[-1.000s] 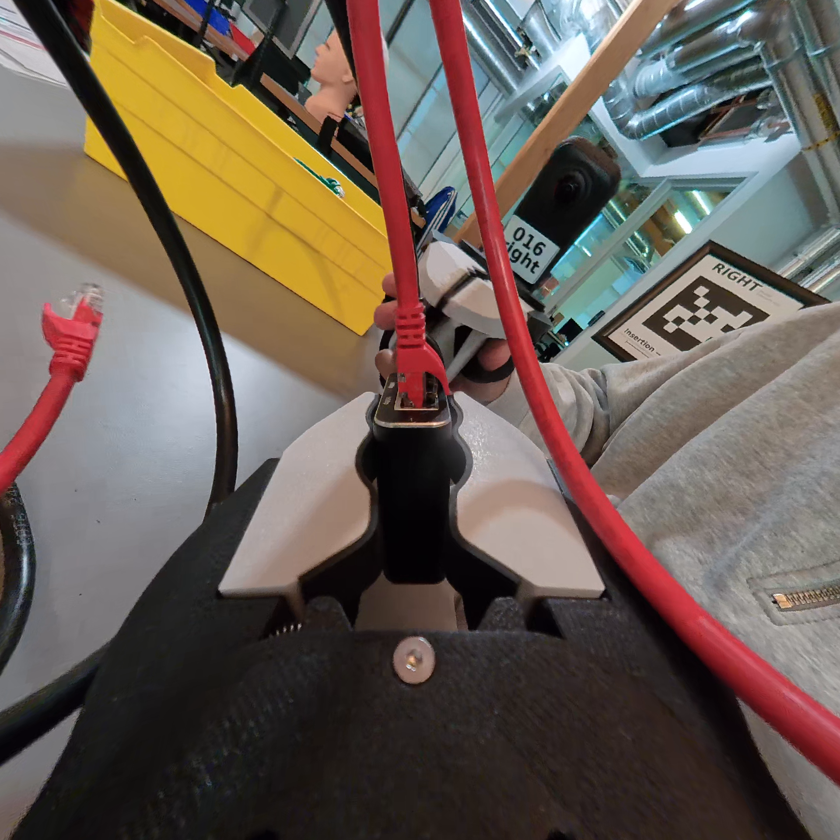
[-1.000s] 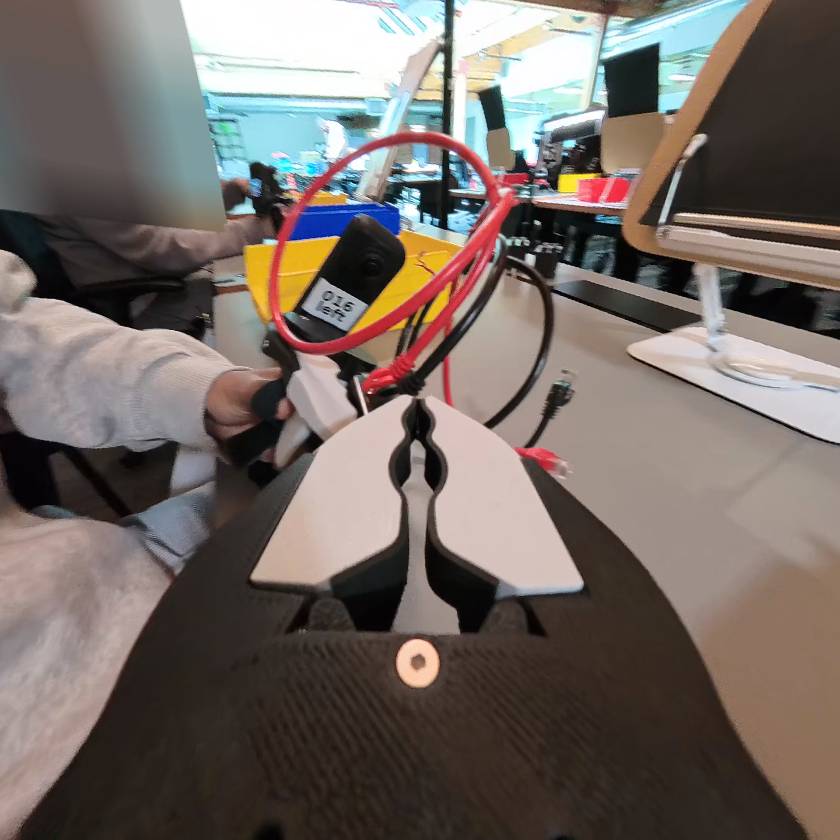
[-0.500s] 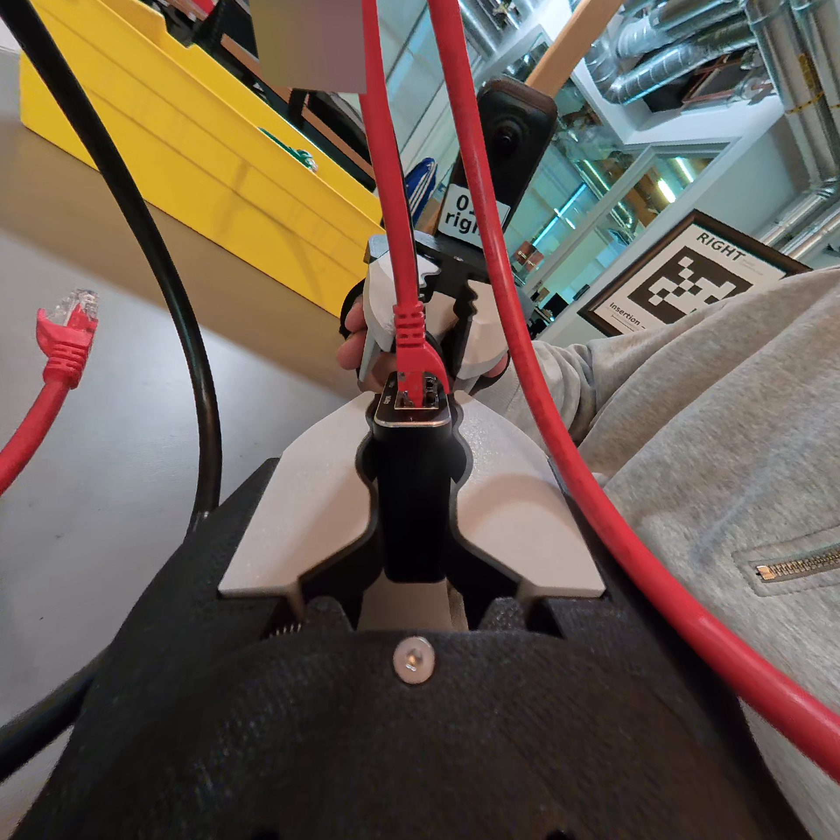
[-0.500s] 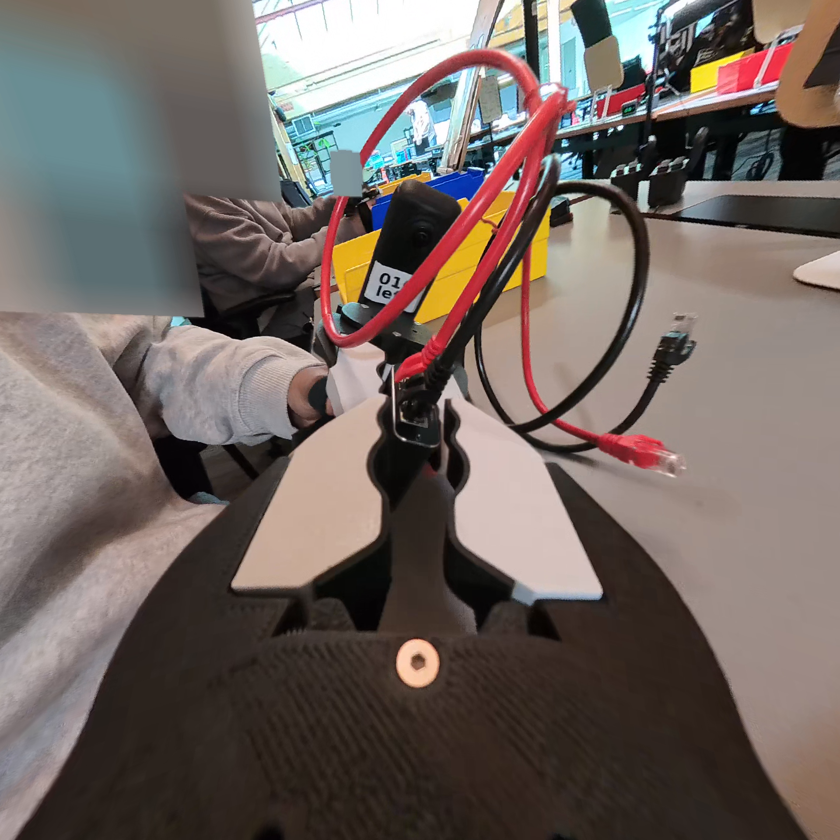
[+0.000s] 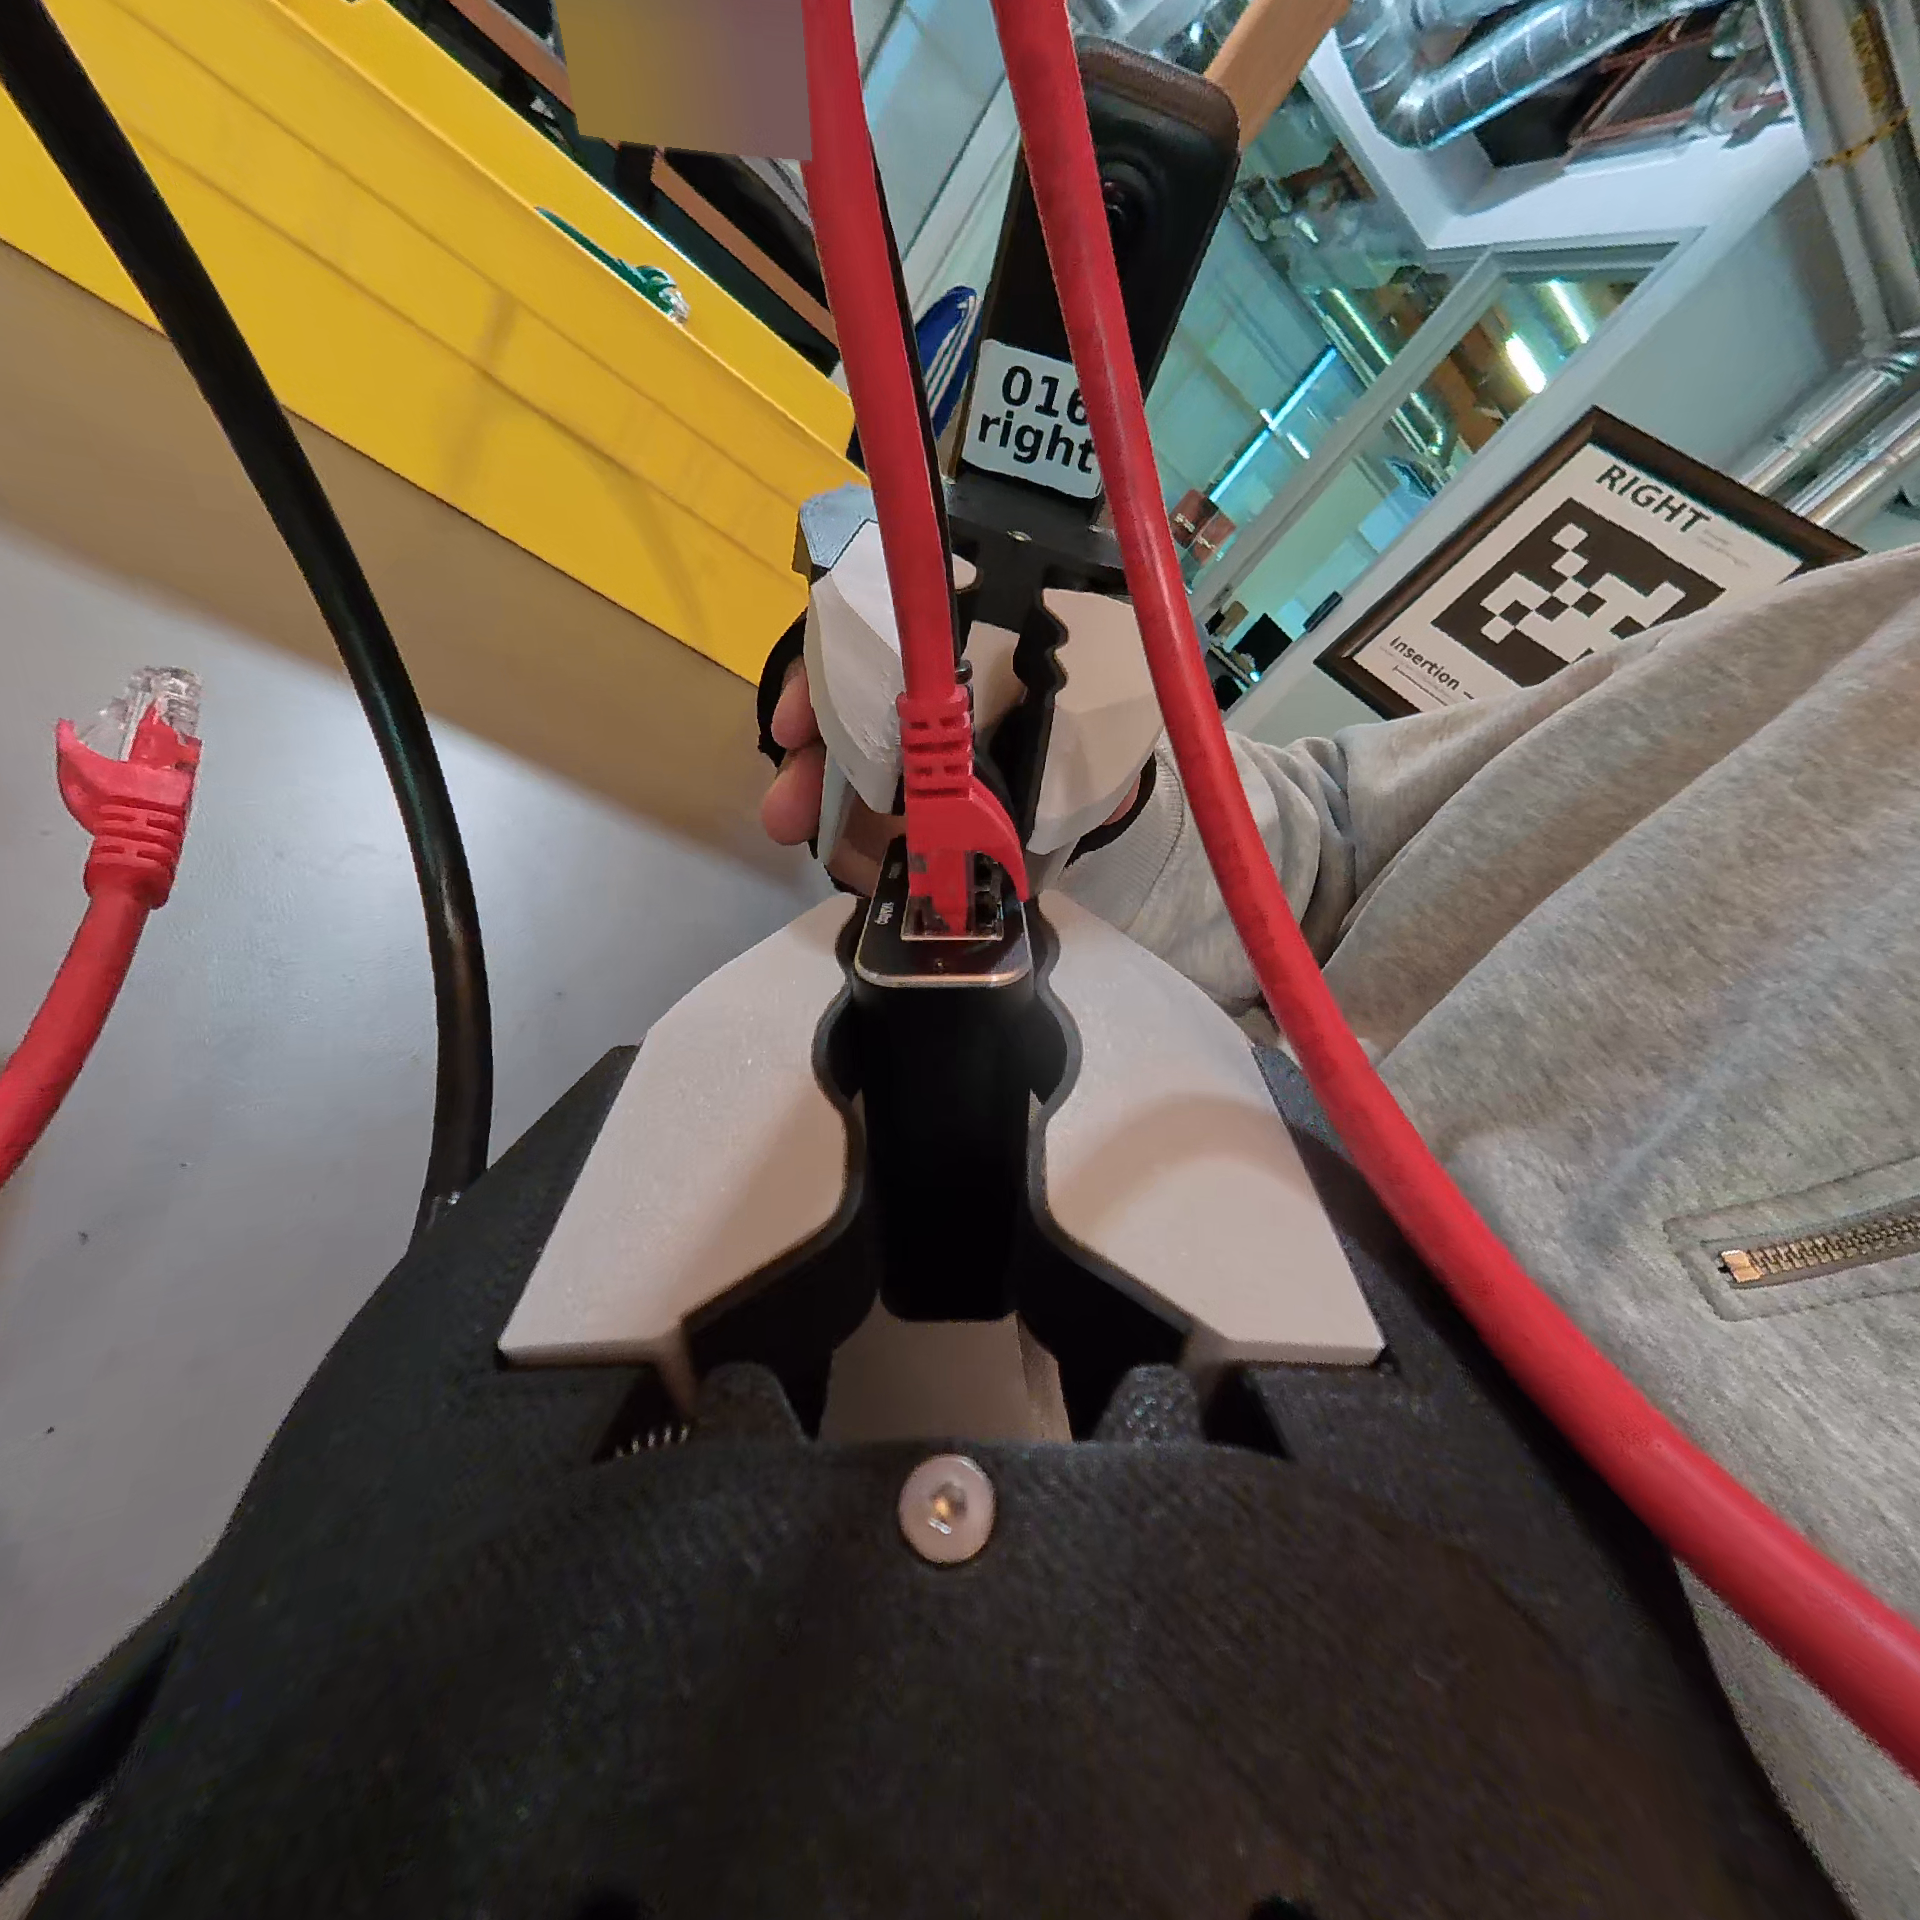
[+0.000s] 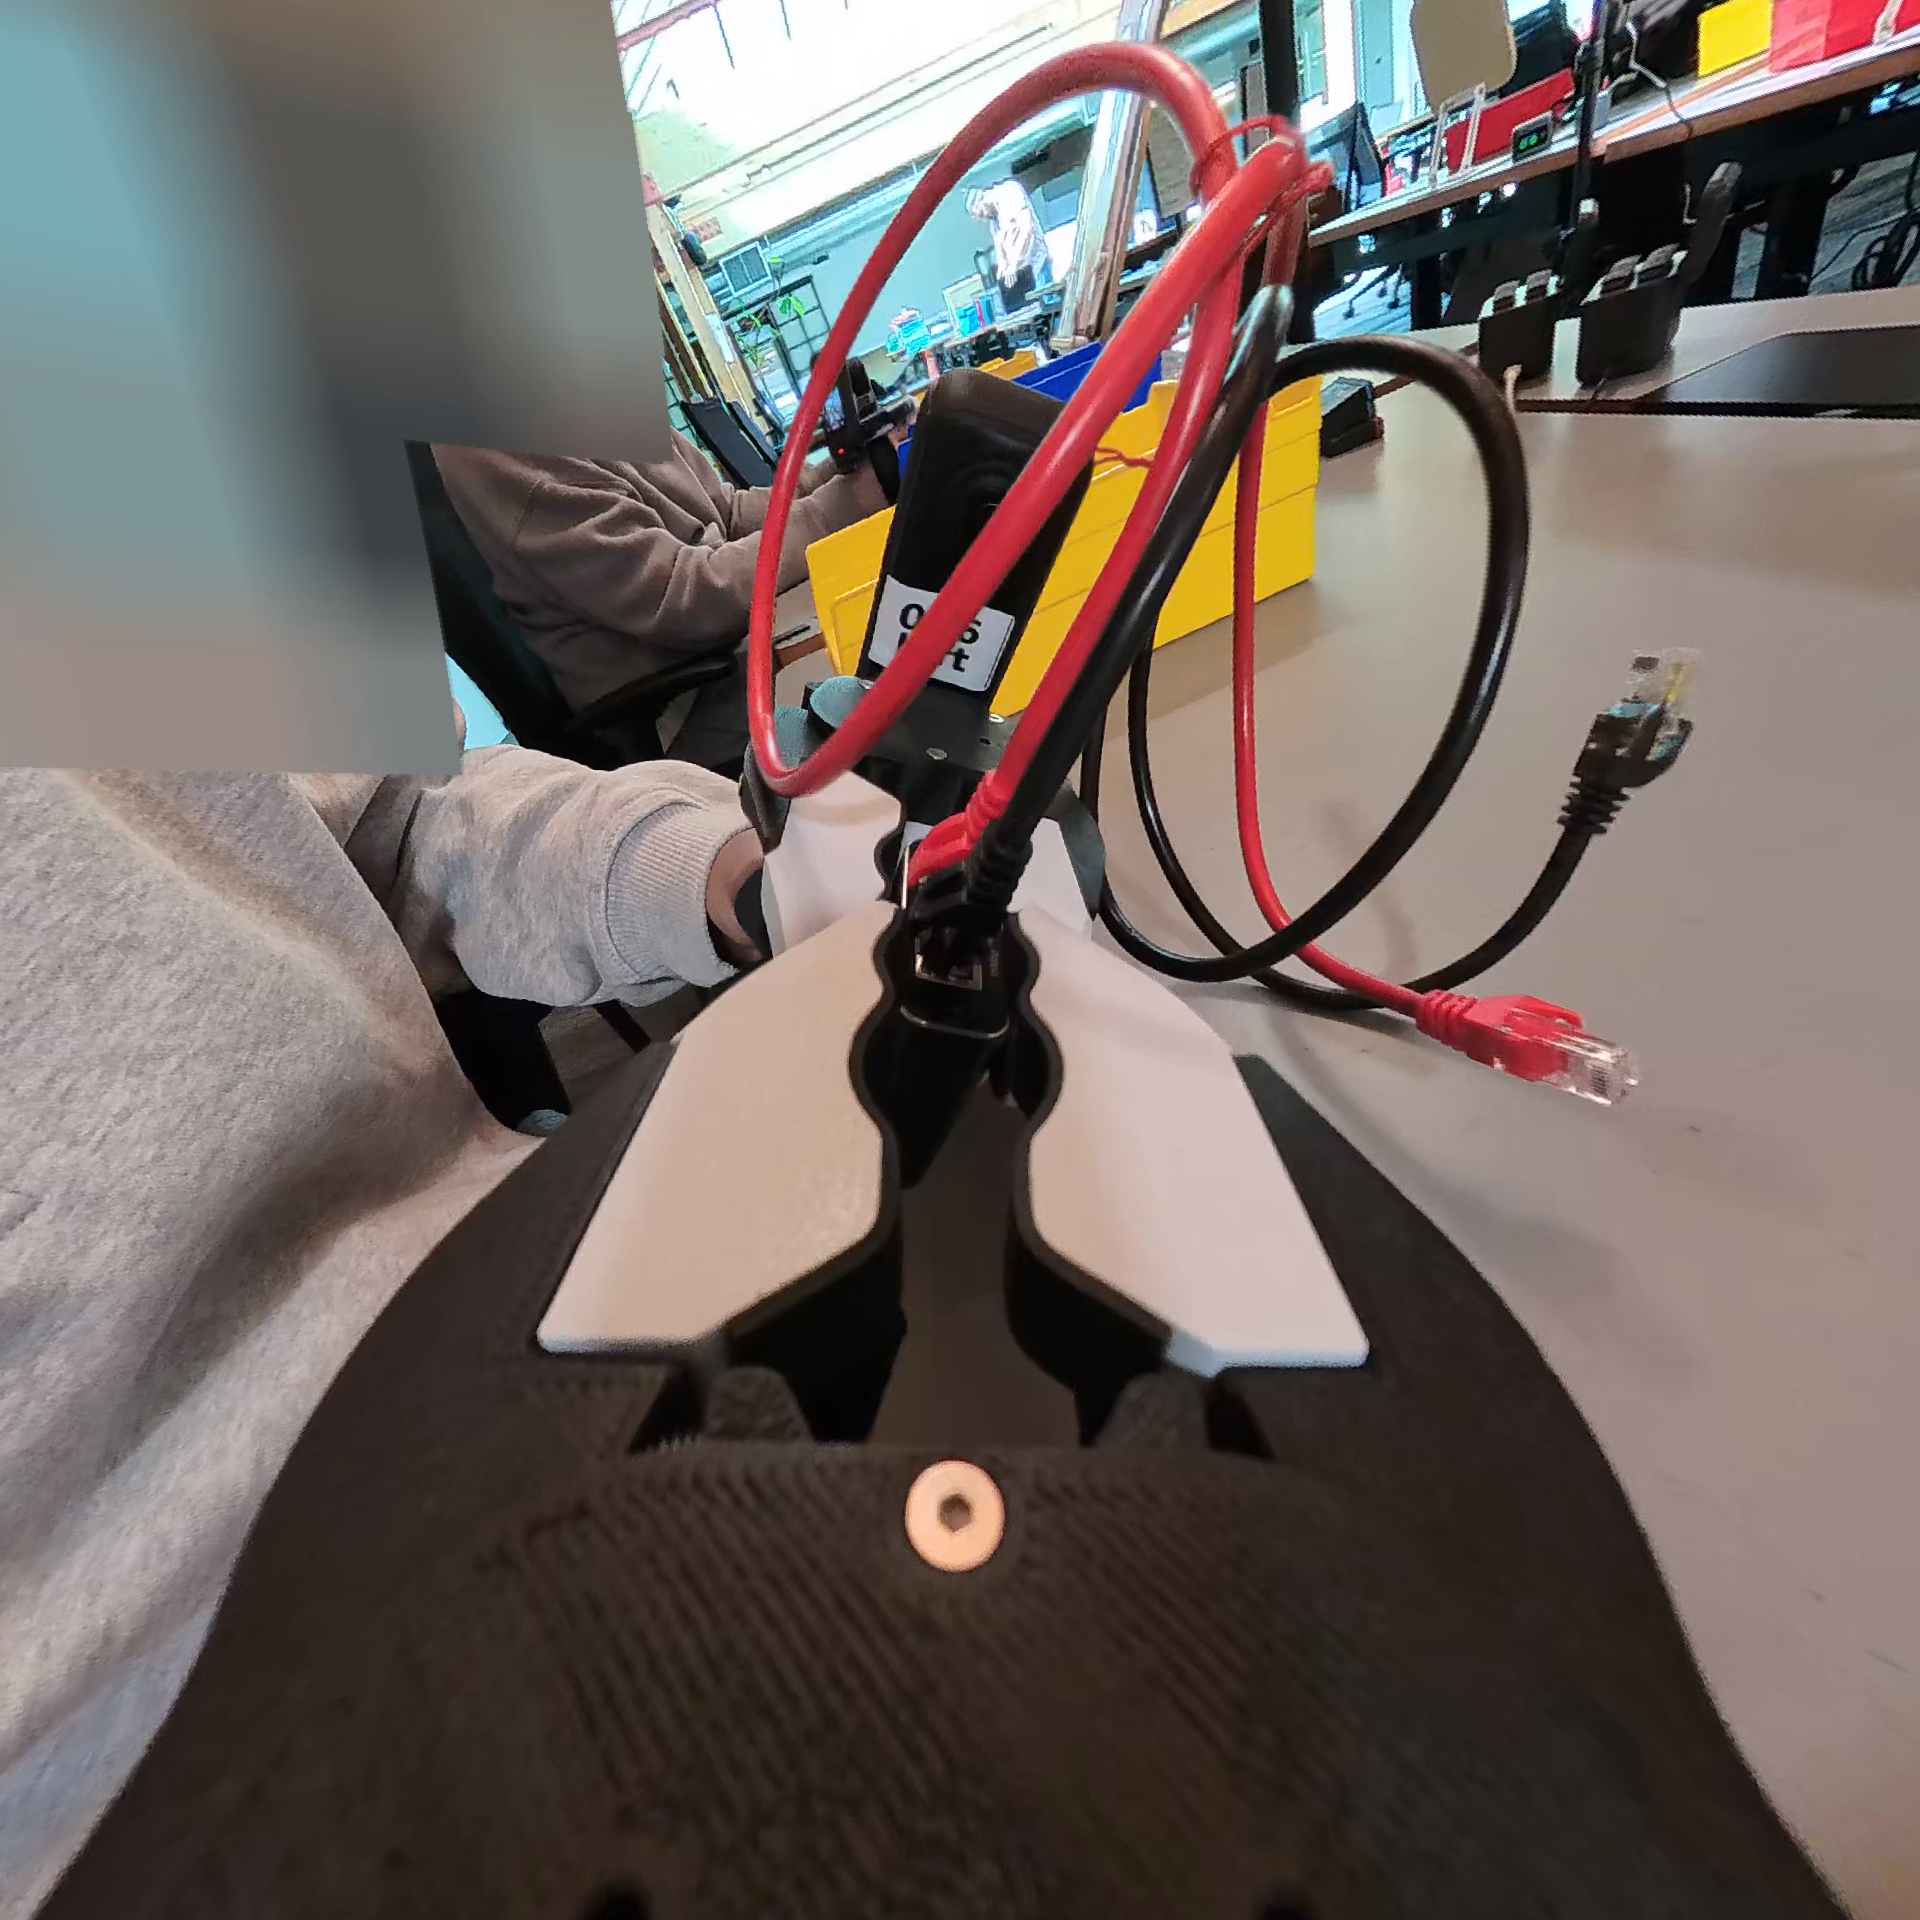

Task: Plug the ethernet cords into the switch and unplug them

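Left wrist view: left tool (image 5: pixel 943 997) clamps the switch (image 5: pixel 940 1091), red cord (image 5: pixel 940 758) plugged in; right tool (image 6: pixel 951 997), part-open around it, grips nothing; unplugging remains.

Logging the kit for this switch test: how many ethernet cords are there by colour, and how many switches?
Red ethernet cord: 1
Black ethernet cord: 1
Black switch: 1
Total: 3
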`<state>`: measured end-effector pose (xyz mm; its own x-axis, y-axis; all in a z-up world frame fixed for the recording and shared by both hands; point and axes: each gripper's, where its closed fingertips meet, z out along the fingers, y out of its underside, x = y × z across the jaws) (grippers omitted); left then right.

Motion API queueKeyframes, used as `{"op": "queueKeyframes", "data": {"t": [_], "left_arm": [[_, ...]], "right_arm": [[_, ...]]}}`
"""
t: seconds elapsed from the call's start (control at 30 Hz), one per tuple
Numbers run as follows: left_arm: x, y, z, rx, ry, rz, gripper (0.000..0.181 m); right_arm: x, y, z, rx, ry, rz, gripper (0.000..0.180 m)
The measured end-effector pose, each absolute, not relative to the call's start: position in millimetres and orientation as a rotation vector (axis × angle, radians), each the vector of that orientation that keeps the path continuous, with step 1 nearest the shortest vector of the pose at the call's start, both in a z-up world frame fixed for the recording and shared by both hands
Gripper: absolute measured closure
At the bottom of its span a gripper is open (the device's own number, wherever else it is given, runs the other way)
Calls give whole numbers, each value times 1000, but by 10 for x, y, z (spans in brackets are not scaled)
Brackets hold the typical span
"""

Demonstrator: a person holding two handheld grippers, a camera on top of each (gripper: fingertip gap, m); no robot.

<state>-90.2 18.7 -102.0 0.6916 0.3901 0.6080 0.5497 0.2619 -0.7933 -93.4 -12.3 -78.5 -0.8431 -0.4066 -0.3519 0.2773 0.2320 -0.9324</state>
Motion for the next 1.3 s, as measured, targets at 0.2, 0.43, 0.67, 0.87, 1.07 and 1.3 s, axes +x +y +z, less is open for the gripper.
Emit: {"op": "queueKeyframes", "data": {"t": [0.2,0.43,0.67,0.87,1.07,1.3], "left_arm": [[-902,190,-1037,-1357,-874,-136,154],[-901,194,-1060,-1363,-882,-148,154],[-892,211,-1069,-1377,-878,-150,154],[-892,203,-1071,-1370,-881,-158,154],[-891,202,-1079,-1374,-883,-160,154],[-890,207,-1091,-1379,-886,-164,154]], "right_arm": [[-939,-116,-799,-135,1987,-1642,163],[-954,-116,-788,-112,1956,-1632,161],[-908,-128,-844,-150,2002,-1609,161],[-920,-124,-829,-138,1977,-1612,160],[-933,-123,-828,-132,1978,-1613,161],[-930,-115,-841,-156,1989,-1613,162]]}}
